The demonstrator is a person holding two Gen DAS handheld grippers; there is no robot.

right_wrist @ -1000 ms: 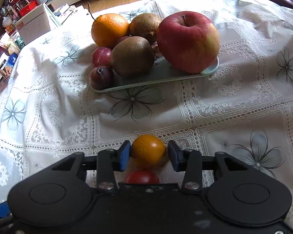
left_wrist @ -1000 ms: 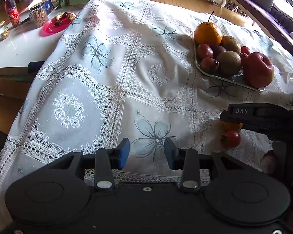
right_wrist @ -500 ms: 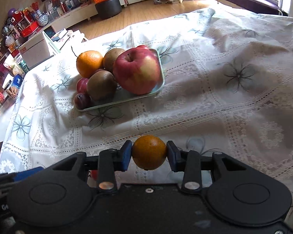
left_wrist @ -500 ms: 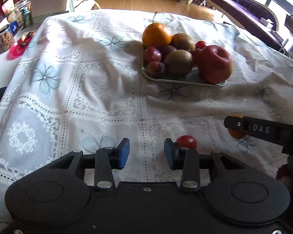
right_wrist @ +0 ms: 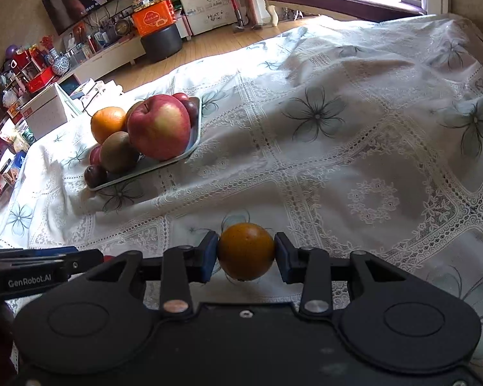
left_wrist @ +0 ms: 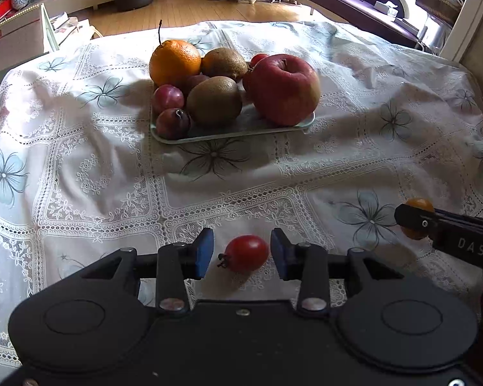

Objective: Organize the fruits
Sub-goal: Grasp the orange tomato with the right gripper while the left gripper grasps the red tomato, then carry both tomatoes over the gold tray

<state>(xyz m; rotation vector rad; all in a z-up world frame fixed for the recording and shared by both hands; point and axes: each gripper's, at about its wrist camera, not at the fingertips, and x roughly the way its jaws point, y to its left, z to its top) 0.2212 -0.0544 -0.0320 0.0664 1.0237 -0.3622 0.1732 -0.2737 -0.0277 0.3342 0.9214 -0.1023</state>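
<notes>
My right tool (right_wrist: 246, 252) grips a small, round, dull-orange fruit (right_wrist: 246, 251) above the lace tablecloth (right_wrist: 338, 167). My left tool (left_wrist: 241, 252) stands wide around a glossy red cherry tomato (left_wrist: 246, 253) lying on the cloth, near the full fruit tray (left_wrist: 228, 135).
</notes>
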